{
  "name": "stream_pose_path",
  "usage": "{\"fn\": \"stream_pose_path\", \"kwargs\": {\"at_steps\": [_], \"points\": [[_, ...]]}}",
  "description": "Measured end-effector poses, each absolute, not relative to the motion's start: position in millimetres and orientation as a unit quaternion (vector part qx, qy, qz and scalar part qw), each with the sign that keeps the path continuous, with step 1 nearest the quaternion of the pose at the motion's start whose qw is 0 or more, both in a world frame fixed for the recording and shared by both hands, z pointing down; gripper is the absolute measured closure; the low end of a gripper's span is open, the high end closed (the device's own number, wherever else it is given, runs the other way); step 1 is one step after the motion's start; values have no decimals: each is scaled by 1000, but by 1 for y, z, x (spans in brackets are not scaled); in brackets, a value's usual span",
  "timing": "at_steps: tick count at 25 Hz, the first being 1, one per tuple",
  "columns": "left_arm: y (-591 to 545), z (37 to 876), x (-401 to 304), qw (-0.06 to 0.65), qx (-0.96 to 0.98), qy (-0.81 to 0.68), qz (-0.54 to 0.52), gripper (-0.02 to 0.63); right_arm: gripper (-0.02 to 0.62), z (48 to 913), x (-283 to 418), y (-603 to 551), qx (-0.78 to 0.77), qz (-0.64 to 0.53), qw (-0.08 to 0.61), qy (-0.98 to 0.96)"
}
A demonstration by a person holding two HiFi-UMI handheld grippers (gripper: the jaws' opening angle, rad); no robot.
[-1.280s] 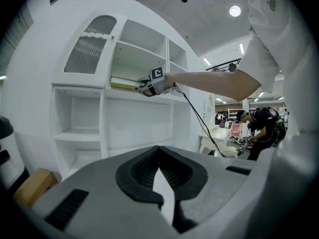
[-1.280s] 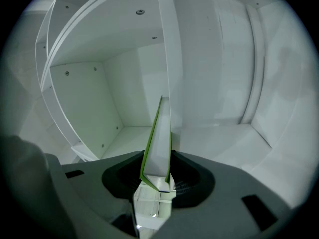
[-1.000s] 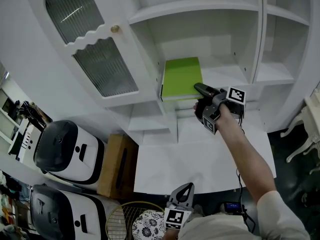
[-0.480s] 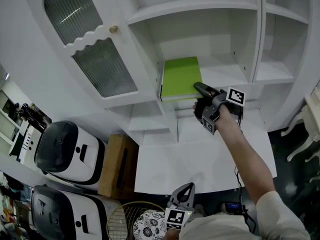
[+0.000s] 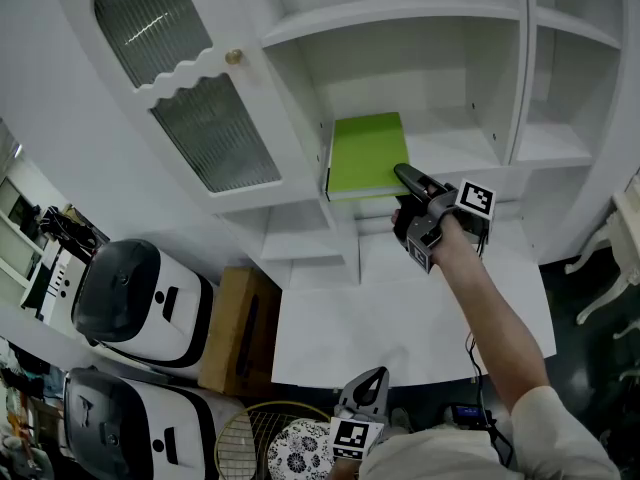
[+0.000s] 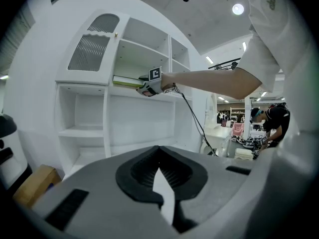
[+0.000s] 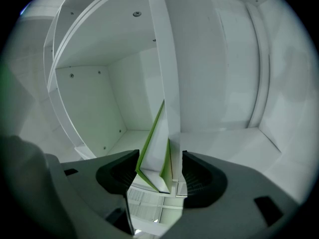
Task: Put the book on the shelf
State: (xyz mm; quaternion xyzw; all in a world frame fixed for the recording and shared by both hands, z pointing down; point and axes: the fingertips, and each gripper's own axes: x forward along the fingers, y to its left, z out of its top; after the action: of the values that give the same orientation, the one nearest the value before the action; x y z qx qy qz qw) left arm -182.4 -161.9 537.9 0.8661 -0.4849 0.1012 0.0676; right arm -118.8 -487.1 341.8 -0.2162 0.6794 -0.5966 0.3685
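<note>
Green book (image 5: 367,155) seems to be in its place, and the change just now supports this. The white shelf unit (image 5: 500,88) fills the far half of the head view. Its glass door (image 5: 215,133) stands open at the left, and a white worktop (image 5: 400,318) is at its foot.

On the middle shelf (image 5: 450,148) the book lies flat, at the left of its compartment beside the divider. Its near edge is at the front lip of the shelf.

The right gripper (image 5: 403,176) is at the book's near right corner. Its jaws have just been opening and now stand wide. In the right gripper view this corner and the edge of the shelf board are between the jaws, but the pads seem not to press on them. I judge the book released and resting by itself. What is left is to draw this gripper back without dragging the corner.

The left gripper (image 5: 372,376) is low at the near side, with its jaws together and empty.
</note>
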Motion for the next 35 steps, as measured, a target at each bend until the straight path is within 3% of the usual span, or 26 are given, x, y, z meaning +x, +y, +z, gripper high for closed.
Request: {"fn": "stream_pose_path", "kwargs": {"at_steps": [27,31,35], "points": [[-156,520,-141,43,885,-453,95,603,342,331,-82,-379,-169,-570,339,729],[-153,519,-131,39,888,-448,90,603,442,331,-66,-357,-176,-555,338,739],[-150,520,-124,35,890,-447,84,603,500,336,-51,-344,-198,-540,333,747]]}}
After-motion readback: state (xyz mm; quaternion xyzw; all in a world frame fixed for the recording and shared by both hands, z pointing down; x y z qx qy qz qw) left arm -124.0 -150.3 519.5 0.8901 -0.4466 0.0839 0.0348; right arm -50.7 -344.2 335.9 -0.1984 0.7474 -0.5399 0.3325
